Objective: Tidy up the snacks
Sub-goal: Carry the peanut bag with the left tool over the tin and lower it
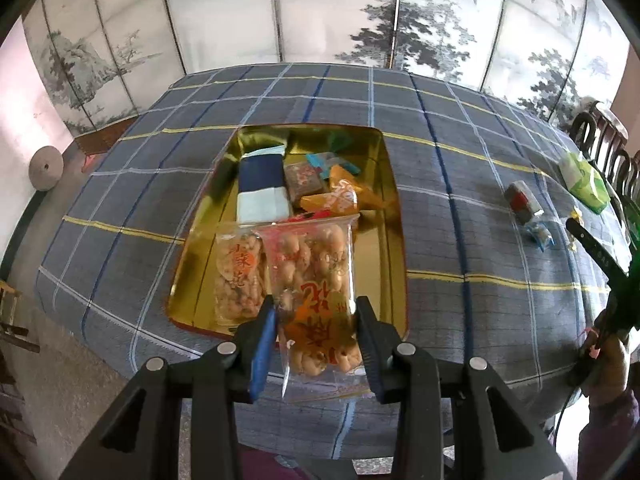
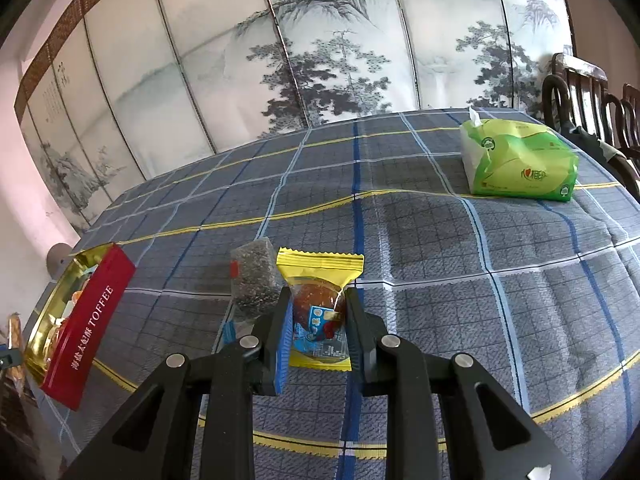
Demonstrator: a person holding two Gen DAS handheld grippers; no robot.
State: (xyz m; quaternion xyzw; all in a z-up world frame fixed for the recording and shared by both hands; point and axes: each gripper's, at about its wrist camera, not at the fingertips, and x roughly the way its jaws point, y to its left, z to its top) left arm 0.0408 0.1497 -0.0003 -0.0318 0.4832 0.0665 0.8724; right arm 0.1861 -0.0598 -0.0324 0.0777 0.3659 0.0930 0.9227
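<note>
- Over the tin's near end, the left gripper (image 1: 316, 320) clamps a bag of peanuts (image 1: 316, 280), poised for packing.
- Nearby, the right gripper (image 2: 316, 320) pinches a yellow cake packet (image 2: 320, 312), probably next.
- Beyond, the tin (image 1: 390, 216) already holds other snacks.

Left gripper (image 1: 316, 320) holds a clear bag of peanuts (image 1: 316, 280) above the near end of the gold rectangular tin tray (image 1: 394, 216), which sits mid-table on the blue plaid tablecloth (image 1: 460, 168). In the tray: a second clear snack bag (image 1: 238, 276) at the near left, a folded blue-and-white pack (image 1: 262, 186) behind it, small wrapped snacks (image 1: 332, 184) to its right. Right gripper (image 2: 316, 312) clamps a yellow-edged wrapped pastry (image 2: 320, 300) to the tray's right, dark seed-bar packet (image 2: 254, 280) just left of it, green tissue pack (image 2: 520, 160) far right behind.
</note>
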